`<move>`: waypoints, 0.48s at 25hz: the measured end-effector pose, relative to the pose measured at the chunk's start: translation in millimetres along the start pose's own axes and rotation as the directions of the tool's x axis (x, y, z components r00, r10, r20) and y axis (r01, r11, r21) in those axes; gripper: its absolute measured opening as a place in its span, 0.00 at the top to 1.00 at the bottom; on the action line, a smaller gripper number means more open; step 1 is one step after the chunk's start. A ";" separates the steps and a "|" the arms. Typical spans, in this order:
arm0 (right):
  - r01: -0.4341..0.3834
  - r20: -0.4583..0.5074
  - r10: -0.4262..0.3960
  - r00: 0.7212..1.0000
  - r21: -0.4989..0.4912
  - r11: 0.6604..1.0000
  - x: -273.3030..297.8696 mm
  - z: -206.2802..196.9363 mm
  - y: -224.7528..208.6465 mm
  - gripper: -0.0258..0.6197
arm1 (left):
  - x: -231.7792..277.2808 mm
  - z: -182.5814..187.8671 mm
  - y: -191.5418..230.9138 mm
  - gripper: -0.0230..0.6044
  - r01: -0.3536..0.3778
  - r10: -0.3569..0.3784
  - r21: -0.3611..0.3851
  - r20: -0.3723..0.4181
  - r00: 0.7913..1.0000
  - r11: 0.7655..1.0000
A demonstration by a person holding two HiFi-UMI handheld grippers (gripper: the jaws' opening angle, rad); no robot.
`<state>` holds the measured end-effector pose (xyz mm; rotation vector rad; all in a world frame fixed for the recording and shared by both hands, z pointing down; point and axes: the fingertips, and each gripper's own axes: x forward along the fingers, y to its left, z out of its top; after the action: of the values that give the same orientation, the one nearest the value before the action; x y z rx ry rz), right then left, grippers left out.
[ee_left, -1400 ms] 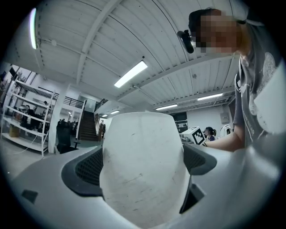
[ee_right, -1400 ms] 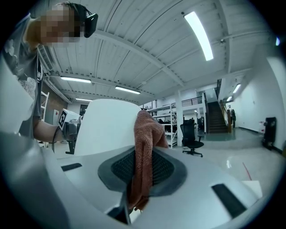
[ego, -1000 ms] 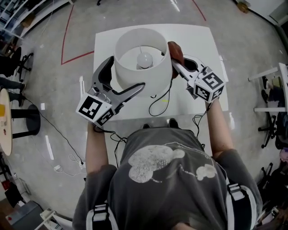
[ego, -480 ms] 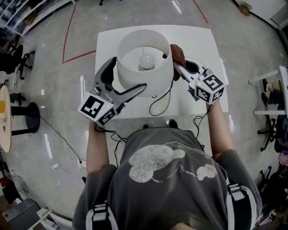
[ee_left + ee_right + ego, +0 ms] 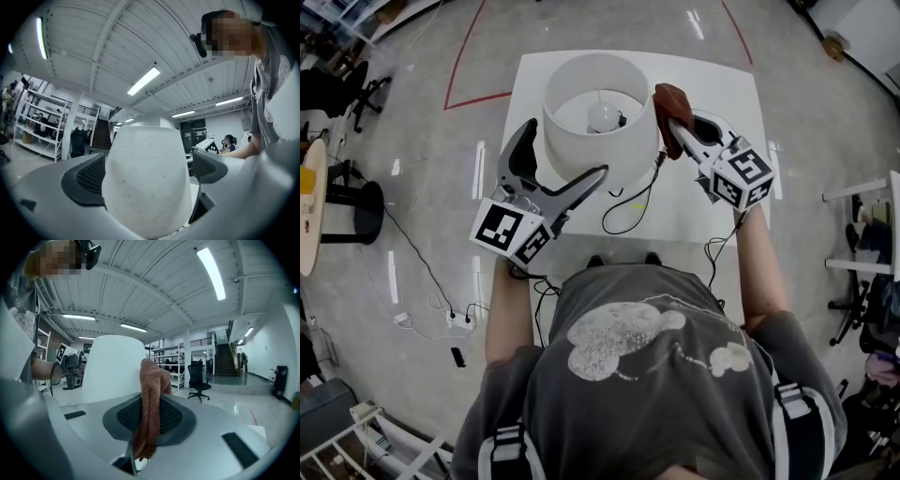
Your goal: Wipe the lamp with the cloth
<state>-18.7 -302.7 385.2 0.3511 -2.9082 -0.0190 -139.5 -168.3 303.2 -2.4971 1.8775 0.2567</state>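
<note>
Lamp [image 5: 598, 112] upright at mid-table [image 5: 712, 202], shade clasped between the wide-set jaws of the left gripper [image 5: 563, 157], one pad at the left wall, one at the near wall.

To wipe well: hold that brace firm, lay the cloth [image 5: 669, 105] flat to the right wall, sweep round in overlapping passes. Light pressure only, lest the thin shade dent or tip.

Shade white, drum-shaped, open-topped, bulb [image 5: 602, 115] inside. Faint dark scuffs on the wall in the left gripper view.

Brown cloth pinched in the closed jaws of the right gripper [image 5: 680, 131], at the shade's right rim; touching or just off, hard to tell. Black cord [image 5: 623, 211] looped on the table, nearer the person.
</note>
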 end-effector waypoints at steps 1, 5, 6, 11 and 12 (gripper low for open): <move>-0.011 0.006 0.011 1.000 -0.005 1.000 0.8 3.3 0.3 0.87 | -0.2 1.5 0.1 0.00 -0.028 0.028 -0.002 0.014 1.000 1.000; -0.057 0.024 0.058 0.998 -0.028 0.998 -2.2 12.0 2.2 0.87 | 4.7 1.9 -2.6 0.00 -0.139 0.140 -0.019 0.044 0.989 0.990; -0.067 0.027 0.068 0.997 -0.031 0.997 -3.7 12.8 2.3 0.87 | 6.7 1.8 -4.5 0.00 -0.171 0.171 -0.018 0.051 0.984 0.985; -0.113 0.032 0.114 0.993 -0.025 0.993 -5.9 9.4 4.6 0.87 | 13.0 -3.1 -4.0 0.00 -0.339 0.338 -0.003 0.086 0.937 0.941; -0.121 0.030 0.122 0.992 -0.026 0.992 -5.0 8.6 5.4 0.87 | 14.1 -3.9 -3.0 0.00 -0.355 0.354 0.000 0.088 0.931 0.935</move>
<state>-17.0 -296.4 375.9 0.1708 -2.9525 -0.0404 -132.3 -181.3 304.8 -2.0811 2.2716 0.3426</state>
